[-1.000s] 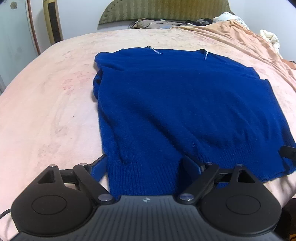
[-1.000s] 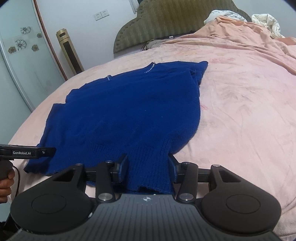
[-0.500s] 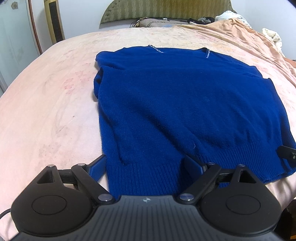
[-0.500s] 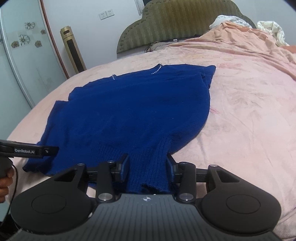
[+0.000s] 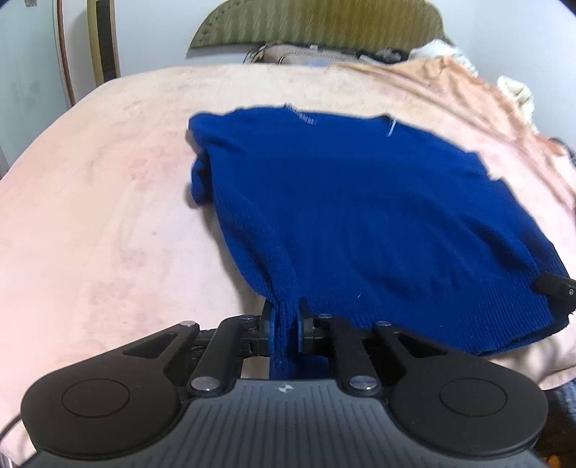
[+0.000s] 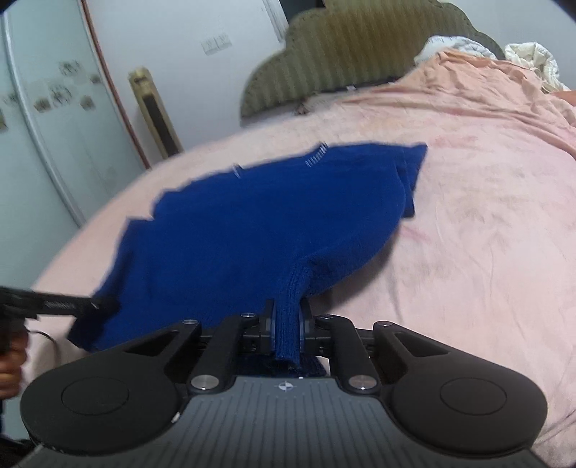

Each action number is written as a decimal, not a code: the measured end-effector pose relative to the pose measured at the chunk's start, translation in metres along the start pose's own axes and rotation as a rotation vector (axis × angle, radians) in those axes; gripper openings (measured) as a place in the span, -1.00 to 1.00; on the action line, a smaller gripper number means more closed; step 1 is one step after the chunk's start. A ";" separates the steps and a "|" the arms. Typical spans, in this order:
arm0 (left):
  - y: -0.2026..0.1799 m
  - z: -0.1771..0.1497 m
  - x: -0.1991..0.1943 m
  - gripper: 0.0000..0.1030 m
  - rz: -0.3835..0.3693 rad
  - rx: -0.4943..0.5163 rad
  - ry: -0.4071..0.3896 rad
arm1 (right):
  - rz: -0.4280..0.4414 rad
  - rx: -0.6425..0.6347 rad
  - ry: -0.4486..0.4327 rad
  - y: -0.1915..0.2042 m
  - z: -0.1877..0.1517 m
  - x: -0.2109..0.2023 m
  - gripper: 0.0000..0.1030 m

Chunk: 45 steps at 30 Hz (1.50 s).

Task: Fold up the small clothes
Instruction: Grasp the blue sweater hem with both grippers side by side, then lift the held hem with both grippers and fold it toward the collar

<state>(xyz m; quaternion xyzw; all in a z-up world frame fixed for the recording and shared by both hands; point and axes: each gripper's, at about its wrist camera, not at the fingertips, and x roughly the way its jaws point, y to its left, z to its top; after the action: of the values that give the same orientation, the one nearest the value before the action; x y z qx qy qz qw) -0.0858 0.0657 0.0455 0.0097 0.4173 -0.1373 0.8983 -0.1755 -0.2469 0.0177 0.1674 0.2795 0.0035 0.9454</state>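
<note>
Both hand-held grippers, left and right, had just closed, pinching the hem of the one blue sweater on the bed.

Soft even indoor light, faint shadows; motion blur thru both views; strong fisheye bend at edges.

My left wrist cam: low, close over near bed edge, facing headboard. My right wrist cam: same low perch, further right, angled left toward door. Both share blue sweater, each catching other gripper at frame edge.
</note>
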 end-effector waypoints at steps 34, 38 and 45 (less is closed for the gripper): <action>0.021 0.133 -0.018 -0.80 -0.180 -0.070 -0.118 | 0.226 0.240 -0.160 -0.072 0.099 -0.009 -0.75; 0.023 0.166 0.023 -0.80 -0.147 -0.081 -0.097 | 0.197 0.283 -0.160 -0.086 0.122 0.029 -0.75; 0.023 0.212 0.111 -0.80 -0.059 -0.083 -0.039 | 0.120 0.340 -0.105 -0.114 0.162 0.108 -0.75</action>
<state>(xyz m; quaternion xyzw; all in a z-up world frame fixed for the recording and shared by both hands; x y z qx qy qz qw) 0.1467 0.0334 0.0979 -0.0427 0.4050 -0.1462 0.9015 -0.0086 -0.3950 0.0519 0.3411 0.2160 0.0039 0.9149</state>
